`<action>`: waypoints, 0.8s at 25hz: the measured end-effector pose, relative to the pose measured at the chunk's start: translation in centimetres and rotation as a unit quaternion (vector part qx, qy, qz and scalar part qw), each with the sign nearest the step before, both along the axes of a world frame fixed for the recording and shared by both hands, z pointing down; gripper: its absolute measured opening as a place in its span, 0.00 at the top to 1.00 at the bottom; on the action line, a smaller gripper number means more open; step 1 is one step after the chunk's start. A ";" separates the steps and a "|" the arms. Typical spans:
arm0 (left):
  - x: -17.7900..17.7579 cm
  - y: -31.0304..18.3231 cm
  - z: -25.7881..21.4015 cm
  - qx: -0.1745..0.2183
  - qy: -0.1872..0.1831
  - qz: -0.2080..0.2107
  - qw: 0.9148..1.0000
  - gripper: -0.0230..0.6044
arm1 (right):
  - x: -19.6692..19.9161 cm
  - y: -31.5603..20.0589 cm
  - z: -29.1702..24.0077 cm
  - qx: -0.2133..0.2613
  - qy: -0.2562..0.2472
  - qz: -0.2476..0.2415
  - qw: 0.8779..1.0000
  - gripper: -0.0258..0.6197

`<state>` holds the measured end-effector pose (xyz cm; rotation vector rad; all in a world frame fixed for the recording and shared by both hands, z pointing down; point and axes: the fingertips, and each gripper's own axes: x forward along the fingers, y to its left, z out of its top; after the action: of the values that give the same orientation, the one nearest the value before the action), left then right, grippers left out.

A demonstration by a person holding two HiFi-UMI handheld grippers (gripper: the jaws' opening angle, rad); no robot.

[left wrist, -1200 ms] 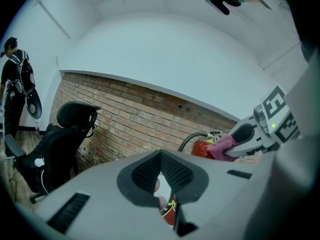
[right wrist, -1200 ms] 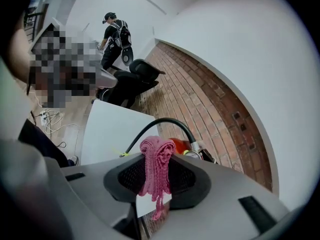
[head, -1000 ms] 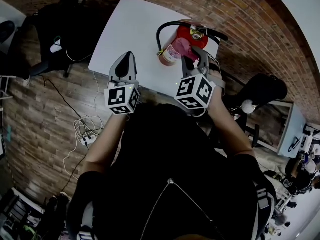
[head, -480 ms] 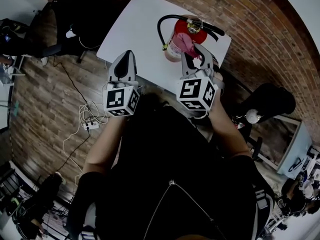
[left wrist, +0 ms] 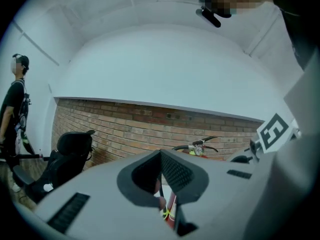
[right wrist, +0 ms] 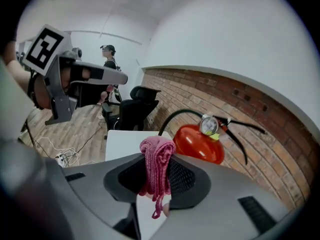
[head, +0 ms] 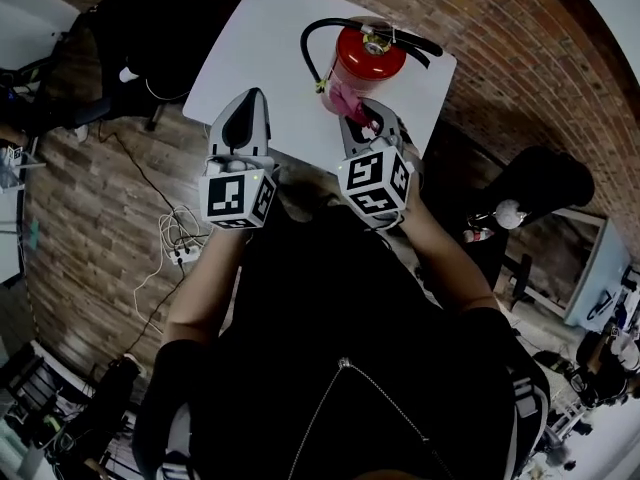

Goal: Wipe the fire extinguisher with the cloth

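Observation:
A red fire extinguisher (head: 367, 56) with a black hose and handle stands on the white table (head: 262, 48). It also shows in the right gripper view as the extinguisher (right wrist: 199, 142), beyond the jaws to the right. My right gripper (head: 362, 116) is shut on a pink cloth (head: 341, 99), held at the near left side of the cylinder; I cannot tell if they touch. The cloth (right wrist: 156, 170) hangs bunched between the jaws. My left gripper (head: 248, 102) hovers over the table's near edge, left of the extinguisher, shut with nothing in it. Only the extinguisher's top (left wrist: 201, 147) shows above its jaws.
A black office chair (right wrist: 134, 109) stands beyond the table's far left end, and a person (right wrist: 109, 60) stands further back. A brick wall (head: 500, 58) runs along the table's right side. Cables and a power strip (head: 176, 250) lie on the wooden floor at my left.
The right gripper with the cloth has slid a little left and back toward me along the extinguisher's near side. The left gripper has hardly moved.

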<state>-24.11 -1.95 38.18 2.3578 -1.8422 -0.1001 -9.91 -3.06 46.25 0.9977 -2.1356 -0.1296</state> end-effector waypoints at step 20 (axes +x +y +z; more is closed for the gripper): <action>-8.5 -8.4 3.5 -0.050 -0.007 0.195 0.980 0.95 | -5.2 -4.2 25.0 -0.172 0.066 0.209 0.960 0.78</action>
<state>-32.65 -10.36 41.69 2.5975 -1.3212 0.0523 -15.13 -7.26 71.24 1.1659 -1.7067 0.3604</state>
